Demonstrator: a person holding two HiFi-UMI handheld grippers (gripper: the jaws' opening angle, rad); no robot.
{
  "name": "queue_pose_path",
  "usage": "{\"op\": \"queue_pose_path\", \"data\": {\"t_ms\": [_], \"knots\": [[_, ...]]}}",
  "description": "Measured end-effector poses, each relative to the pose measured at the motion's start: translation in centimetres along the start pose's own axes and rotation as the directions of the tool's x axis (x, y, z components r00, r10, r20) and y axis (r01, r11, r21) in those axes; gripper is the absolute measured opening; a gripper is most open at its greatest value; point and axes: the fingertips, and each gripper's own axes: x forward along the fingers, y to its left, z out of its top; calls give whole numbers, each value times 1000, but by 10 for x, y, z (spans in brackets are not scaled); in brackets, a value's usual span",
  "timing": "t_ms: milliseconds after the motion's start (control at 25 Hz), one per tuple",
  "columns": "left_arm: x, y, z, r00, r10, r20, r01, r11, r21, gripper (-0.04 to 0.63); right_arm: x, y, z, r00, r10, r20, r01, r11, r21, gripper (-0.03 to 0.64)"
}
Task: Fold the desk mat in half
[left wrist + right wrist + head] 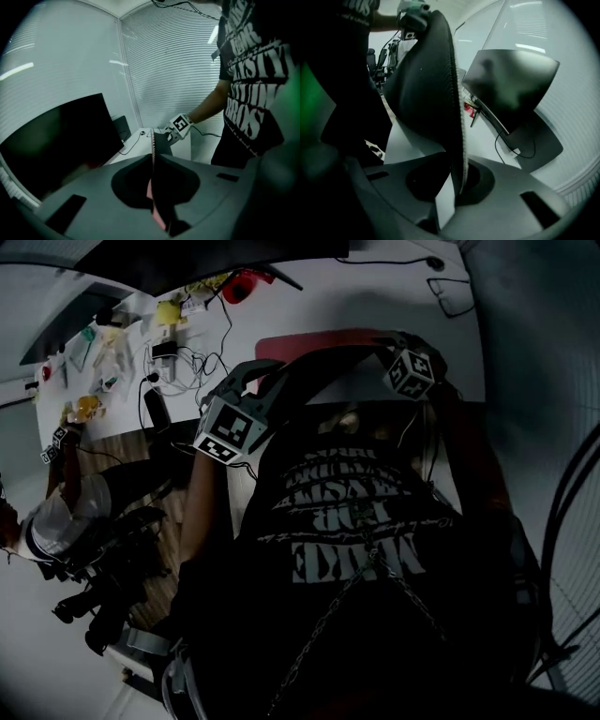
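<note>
Aloft, left gripper [153,158] and right gripper [458,161] clamp the desk mat [424,84].

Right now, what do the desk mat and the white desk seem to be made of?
The desk mat: probably faux leather, matte black with a pink reverse; it bends softly and has a stitched edge. The desk: smooth white top, perhaps laminate.

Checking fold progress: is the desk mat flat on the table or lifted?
Lifted: the desk mat arches in air, clamped by left claw and right claw.
</note>
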Motion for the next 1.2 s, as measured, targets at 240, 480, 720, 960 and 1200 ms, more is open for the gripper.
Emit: {"op": "queue_pose_path", "data": {"t_ms": [240,480,720,960,1200], "knots": [[-67,59,42,984,162,74,-165,985,45,25,-79,-29,62,996,-88,25,87,995,40,18],[-92,123,84,955,178,238,-203,976,81,25,-141,-108,107,969,-247,-2,247,967,57,18],[-95,160,85,934,179,309,-230,964,135,25,-191,-158,145,891,-454,-1,453,889,72,18],[-71,113,7,963,115,244,-117,993,-9,25,-174,-73,111,928,-339,-155,365,910,197,15],[-35,38,-119,998,-9,61,26,961,-277,25,-107,40,68,955,-90,-282,195,908,371,15]]}}
